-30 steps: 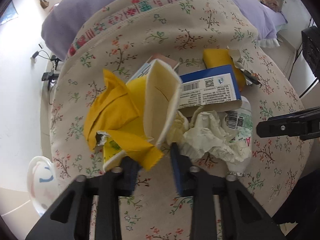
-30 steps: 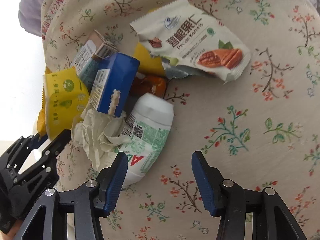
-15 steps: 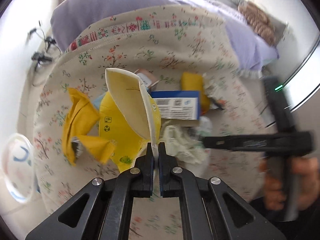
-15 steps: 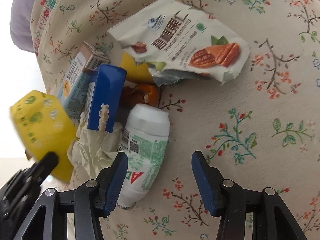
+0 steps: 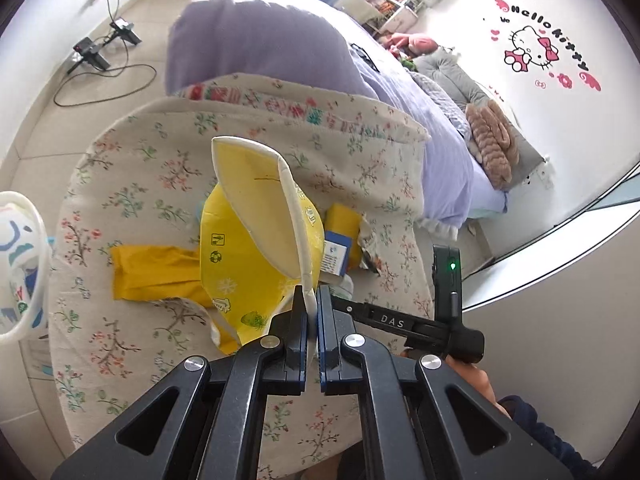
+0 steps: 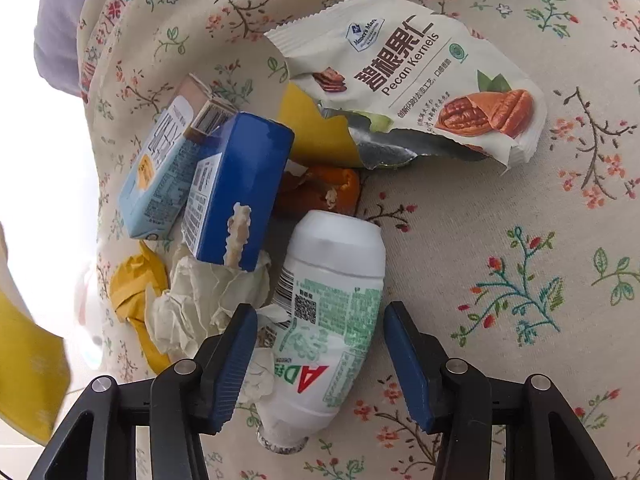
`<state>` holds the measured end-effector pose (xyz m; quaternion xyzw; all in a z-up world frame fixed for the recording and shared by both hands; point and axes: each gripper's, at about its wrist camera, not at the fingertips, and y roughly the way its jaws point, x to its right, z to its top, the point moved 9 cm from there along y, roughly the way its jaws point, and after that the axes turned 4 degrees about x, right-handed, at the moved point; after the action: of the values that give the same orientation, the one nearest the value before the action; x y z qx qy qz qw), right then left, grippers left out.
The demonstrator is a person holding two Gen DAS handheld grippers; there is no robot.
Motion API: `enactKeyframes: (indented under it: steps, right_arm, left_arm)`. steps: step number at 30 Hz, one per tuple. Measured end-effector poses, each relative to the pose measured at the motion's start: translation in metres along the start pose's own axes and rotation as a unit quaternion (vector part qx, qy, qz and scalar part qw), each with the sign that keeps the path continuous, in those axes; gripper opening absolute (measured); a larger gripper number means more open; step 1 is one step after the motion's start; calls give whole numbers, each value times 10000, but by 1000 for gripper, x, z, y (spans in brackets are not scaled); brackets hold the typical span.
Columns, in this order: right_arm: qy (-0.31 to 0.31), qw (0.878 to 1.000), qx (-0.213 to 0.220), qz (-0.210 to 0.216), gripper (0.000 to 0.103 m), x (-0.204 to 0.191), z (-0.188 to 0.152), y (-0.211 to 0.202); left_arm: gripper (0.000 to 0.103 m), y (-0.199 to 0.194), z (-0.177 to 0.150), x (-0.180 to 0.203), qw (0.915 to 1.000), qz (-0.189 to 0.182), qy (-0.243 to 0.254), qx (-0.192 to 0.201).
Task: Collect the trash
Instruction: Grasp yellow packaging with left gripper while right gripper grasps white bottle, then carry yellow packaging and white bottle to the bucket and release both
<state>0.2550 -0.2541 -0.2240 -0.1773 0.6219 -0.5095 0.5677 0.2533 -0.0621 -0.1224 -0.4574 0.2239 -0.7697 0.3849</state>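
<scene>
Two grippers in view. The left gripper [image 5: 312, 308] is pinched on the white rim of a yellow paper cup [image 5: 256, 248], flattened and printed with small symbols, held above the floral-clothed tabletop [image 5: 132, 340]. The right gripper [image 6: 320, 356] stands spread, its blue pads either side of a white plastic bottle with green label [image 6: 328, 316] lying on its side beside crumpled tissue [image 6: 200, 304], a blue carton [image 6: 236, 188] and a torn pecan-kernel wrapper [image 6: 420, 92].

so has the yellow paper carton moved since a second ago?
Yes. The yellow paper carton, clamped by the left gripper, is lifted up and leftward off the pile, clear of the blue box.
</scene>
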Motion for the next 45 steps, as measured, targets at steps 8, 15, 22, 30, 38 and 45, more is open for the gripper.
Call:
enactKeyframes:
  steps: [8,15,22,30,38,45]
  right_arm:
    - [-45,9998,183,94,17,-3,2,-5]
    - [-18,9982,543,-270,16,0,14,-46]
    - [-496,9930,835,-672,17,0,24,-58]
    - [-345,9963,635,-468,20,14,19,-39]
    - [108,9979,633,-80,25,26,24,-36]
    - [173,9972,722,-107,26,37,30,-32]
  left_arm:
    - [4,-5,4,-5,9999,102,77,49]
    - [4,-16,9,-17,9996,229,10,132]
    - [4,-29,11,-28,9992,333,-50,217]
    - [4,-42,14,-38,9985,436,-90,326]
    - [4,-42,15,-35,9983,471,-2,341]
    - [4,-43,15,-36,9979,543,26,350]
